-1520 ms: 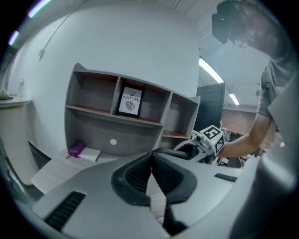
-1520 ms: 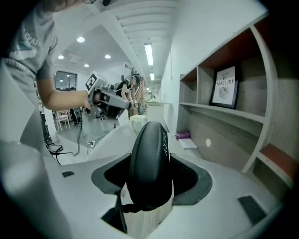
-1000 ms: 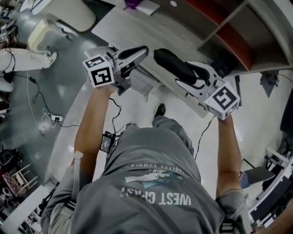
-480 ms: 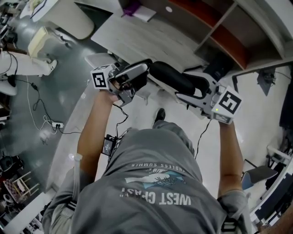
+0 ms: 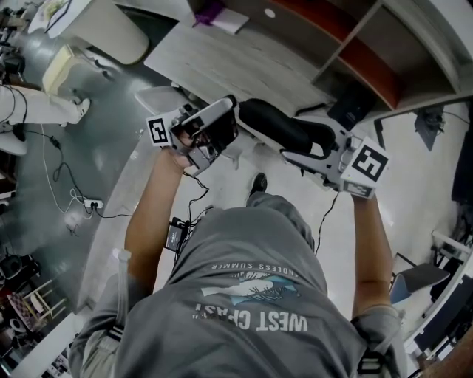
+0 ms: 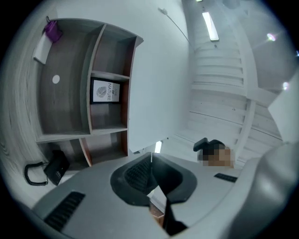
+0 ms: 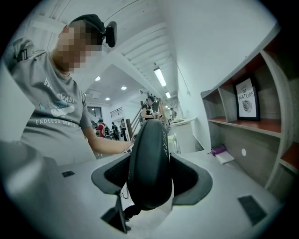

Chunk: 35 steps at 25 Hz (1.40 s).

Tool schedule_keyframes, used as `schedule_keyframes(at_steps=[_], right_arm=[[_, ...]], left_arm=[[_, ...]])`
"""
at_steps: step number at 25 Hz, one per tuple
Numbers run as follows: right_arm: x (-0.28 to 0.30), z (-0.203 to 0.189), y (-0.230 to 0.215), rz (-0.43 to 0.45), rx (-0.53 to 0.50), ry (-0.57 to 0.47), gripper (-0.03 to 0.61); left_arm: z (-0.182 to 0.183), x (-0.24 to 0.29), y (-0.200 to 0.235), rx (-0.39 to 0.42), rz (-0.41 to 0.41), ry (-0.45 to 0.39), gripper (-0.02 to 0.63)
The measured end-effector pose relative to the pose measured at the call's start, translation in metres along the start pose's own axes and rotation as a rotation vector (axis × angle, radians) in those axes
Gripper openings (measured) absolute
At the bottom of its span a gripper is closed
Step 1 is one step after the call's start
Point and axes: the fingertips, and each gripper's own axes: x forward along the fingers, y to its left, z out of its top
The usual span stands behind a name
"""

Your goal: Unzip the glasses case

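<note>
The black glasses case (image 5: 275, 124) is held in the air in front of the person, and my right gripper (image 5: 299, 144) is shut on it. In the right gripper view the case (image 7: 149, 154) stands on edge between both pads, with my right gripper (image 7: 149, 179) closed round its near end. A short black tab hangs under that end. My left gripper (image 5: 228, 109) sits just left of the case's far end, tilted upward. In the left gripper view the left gripper (image 6: 150, 168) has its pads together, nothing shows between them, and the case is out of sight.
Ahead is a grey wooden desk (image 5: 222, 59) with shelf bays (image 6: 107, 56) and a framed print (image 6: 105, 91). A purple item (image 5: 214, 9) and a black pouch (image 6: 56, 167) lie on it. Cables (image 5: 74, 196) trail across the floor at the left.
The left gripper rolled over and tilted up, ending close to the case's left end. The right gripper shifted slightly with the case still in it. Little moved in the last half second.
</note>
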Motion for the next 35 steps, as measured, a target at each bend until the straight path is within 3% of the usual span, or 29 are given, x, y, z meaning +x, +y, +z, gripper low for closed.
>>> schedule_keyframes(at_steps=[5, 8, 13, 18, 23, 25, 29, 35], right_arm=[[0.001, 0.0, 0.002, 0.009, 0.019, -0.013, 0.267], [0.001, -0.009, -0.003, -0.023, 0.003, 0.047, 0.265], [0.0, -0.031, -0.009, -0.108, -0.035, 0.216, 0.259], [0.002, -0.044, -0.013, -0.161, -0.049, 0.356, 0.255], [0.008, -0.052, -0.013, -0.204, -0.022, 0.461, 0.252], [0.012, -0.057, -0.015, -0.219, -0.038, 0.496, 0.252], [0.014, -0.067, -0.02, -0.229, -0.069, 0.543, 0.249], [0.013, -0.068, -0.021, -0.244, -0.025, 0.562, 0.249]], left_arm=[[-0.001, -0.001, 0.001, -0.004, 0.031, 0.009, 0.002], [-0.003, -0.001, 0.005, 0.065, 0.111, 0.047, 0.002], [-0.013, -0.007, 0.023, 0.335, 0.373, 0.275, 0.0], [-0.018, -0.005, 0.028, 0.536, 0.541, 0.46, -0.001], [-0.026, -0.013, 0.036, 0.818, 0.717, 0.741, -0.002], [-0.026, -0.012, 0.033, 0.806, 0.71, 0.747, -0.002], [-0.029, -0.007, 0.021, 0.624, 0.601, 0.662, -0.002], [-0.035, -0.008, 0.023, 0.626, 0.626, 0.619, -0.002]])
